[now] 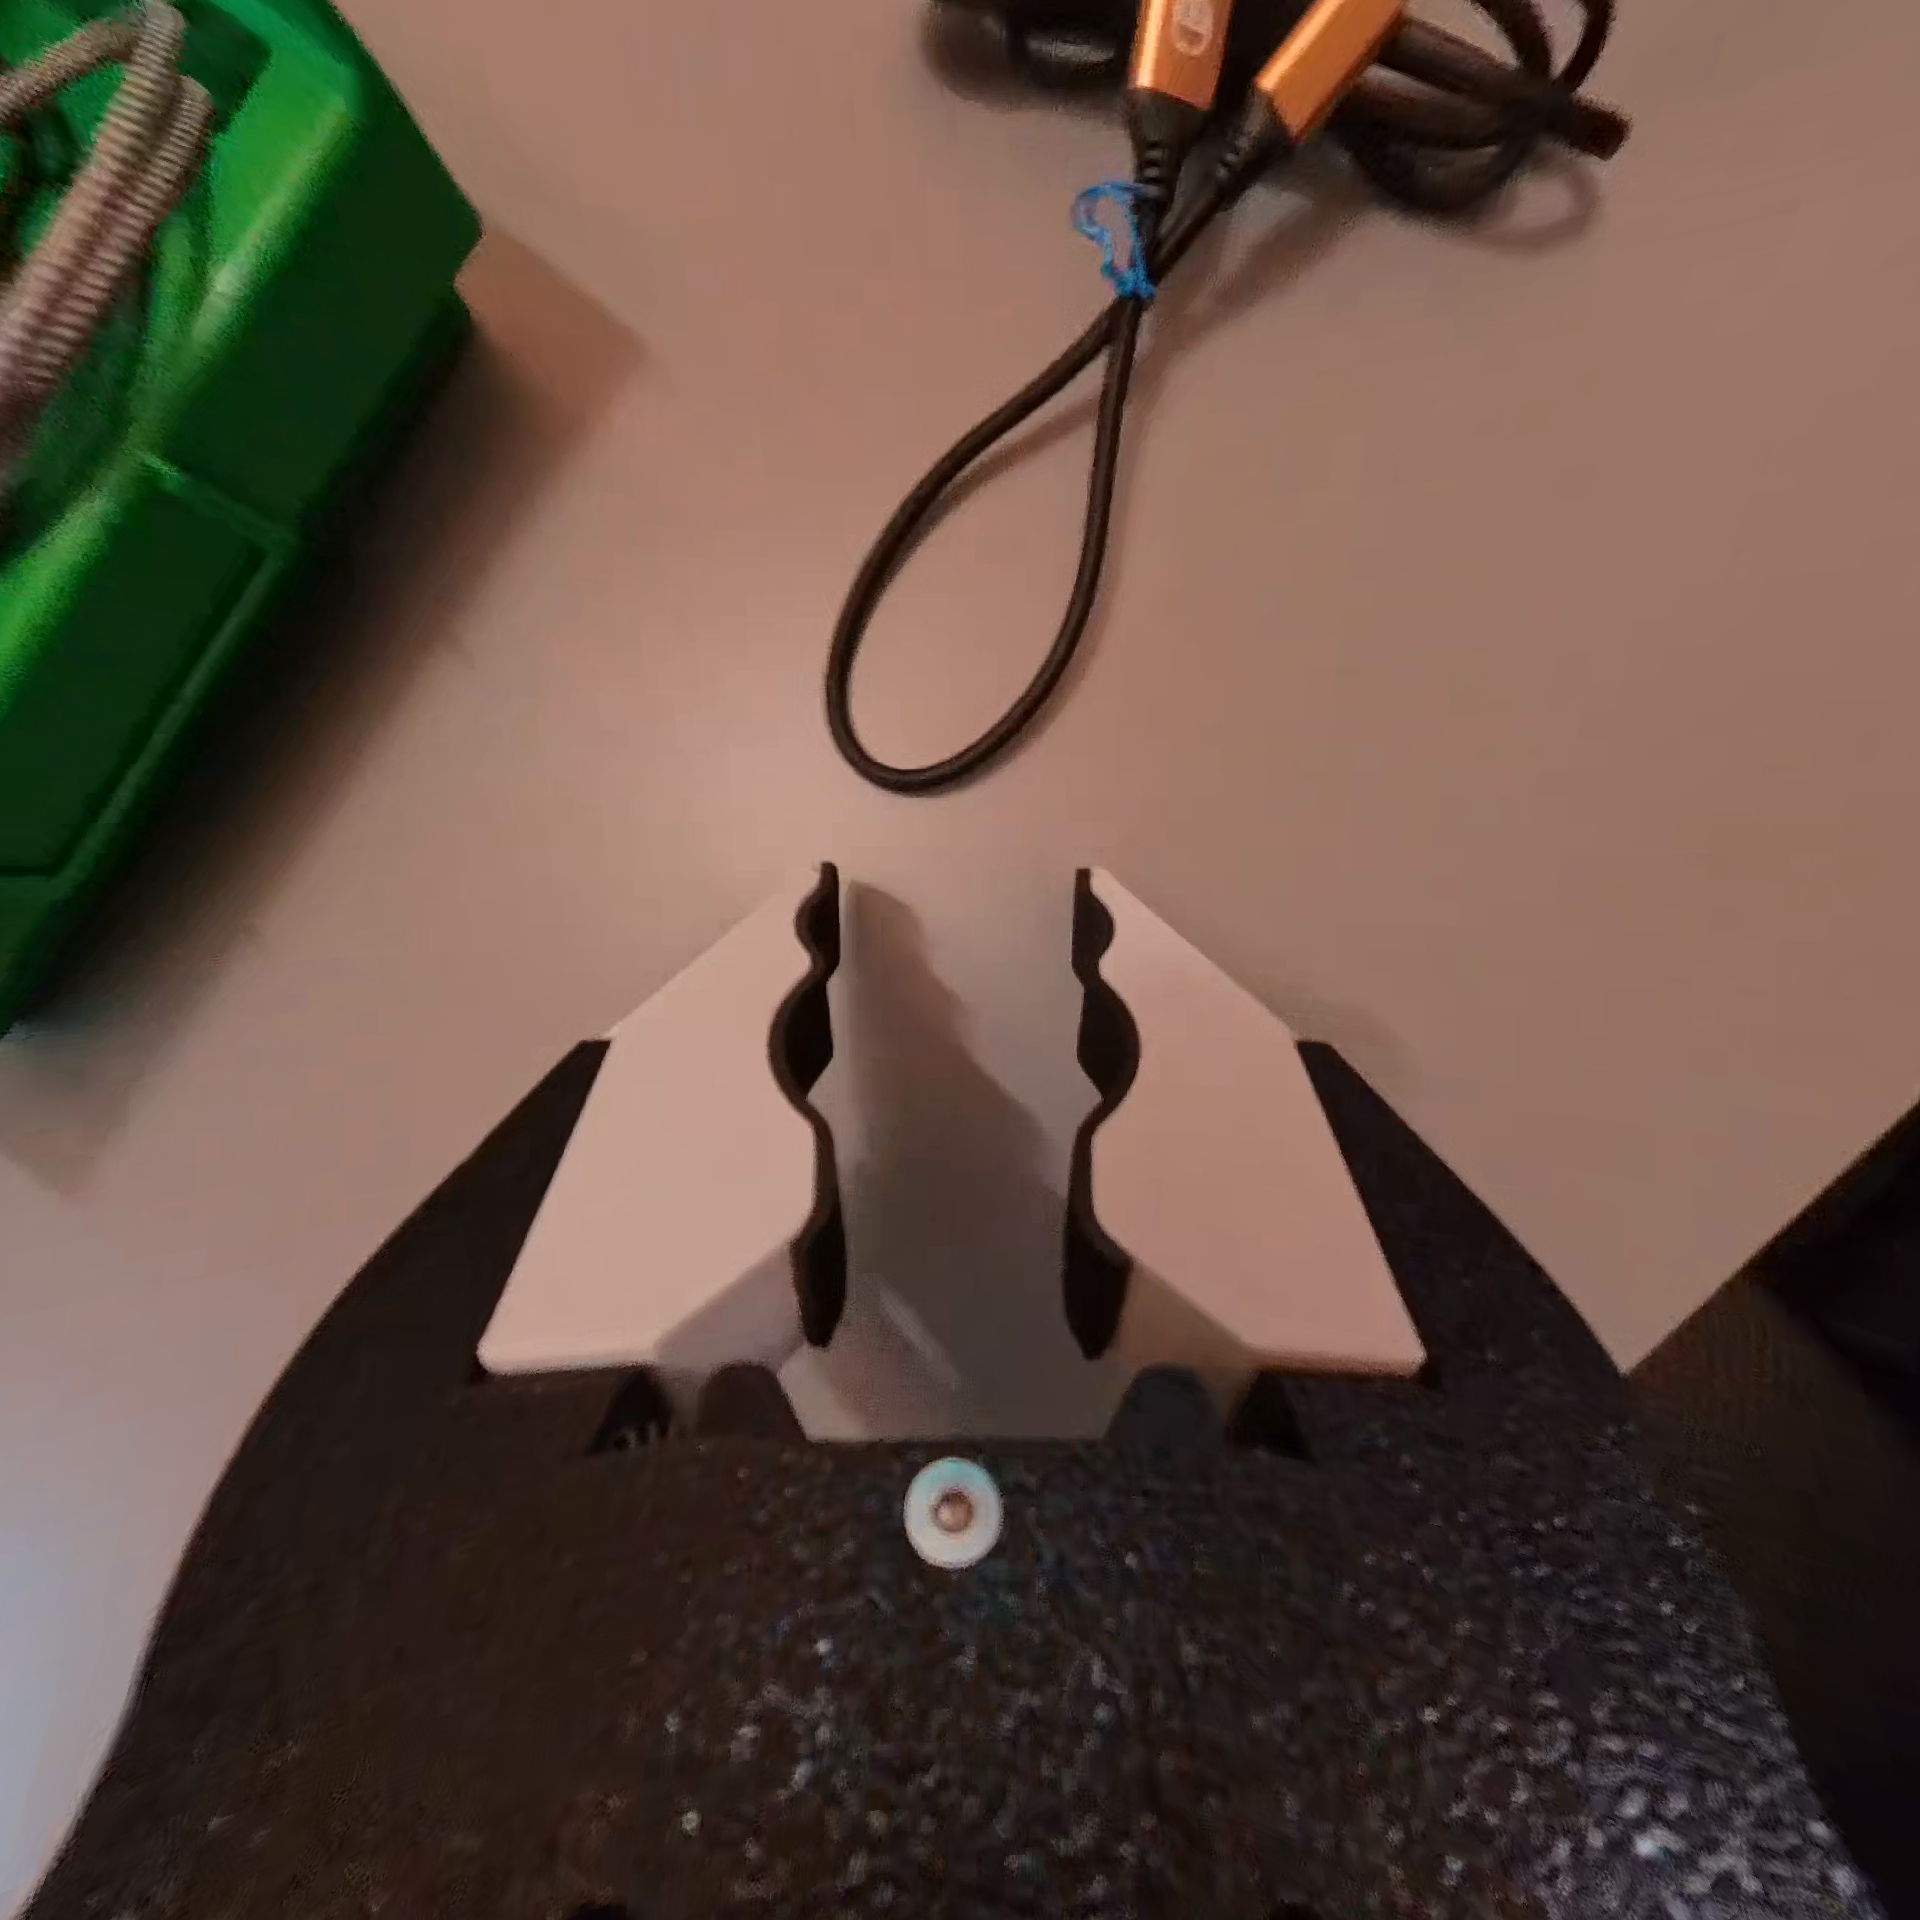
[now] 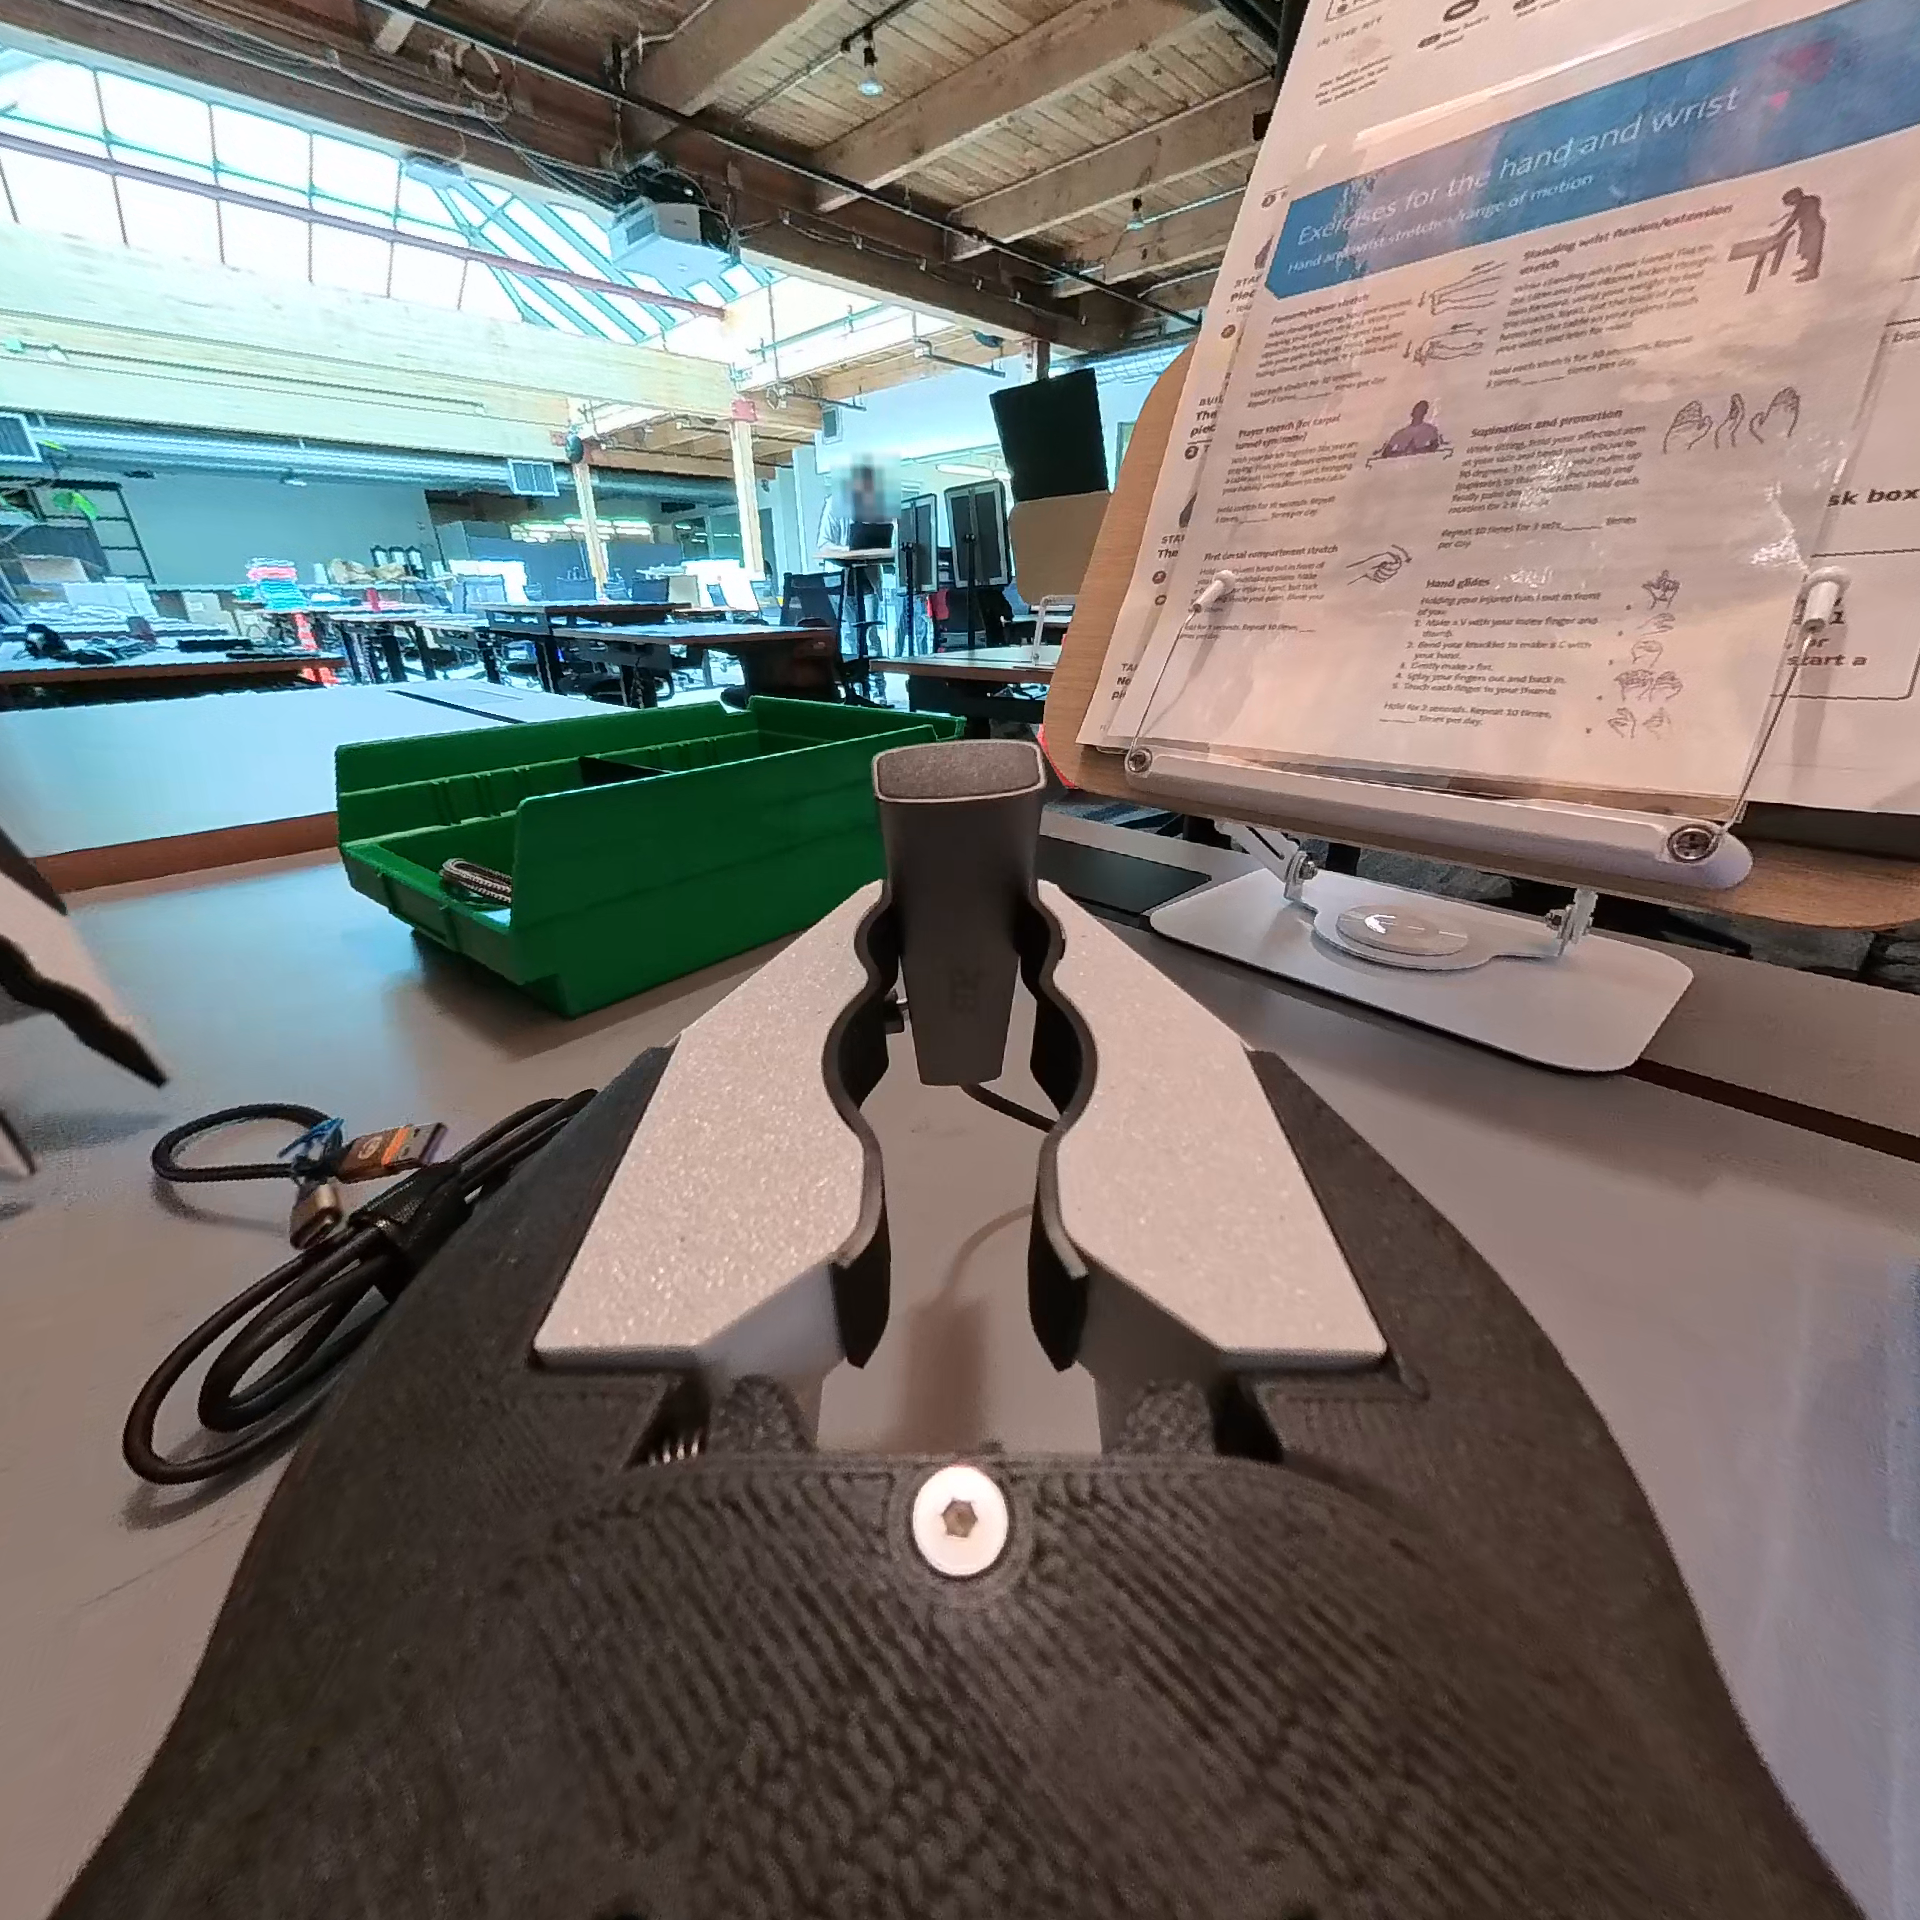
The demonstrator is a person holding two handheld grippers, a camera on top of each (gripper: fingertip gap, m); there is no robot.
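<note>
My left gripper is open and empty, hovering over the pale table just short of the loop of a coiled black cable with orange plugs and a blue tie. My right gripper is shut on a dark grey rectangular adapter block, held upright above the table, with a thin cable trailing down from its lower end. The black cable with orange plugs lies to the right gripper's left. A tip of the left gripper shows at that view's left edge.
A green plastic bin holding a braided grey cable stands left of the left gripper; it also shows in the right wrist view. A document stand with printed sheets stands at right. The table edge is close at right. The left gripper's tips are roughly 30 cm from the right gripper's.
</note>
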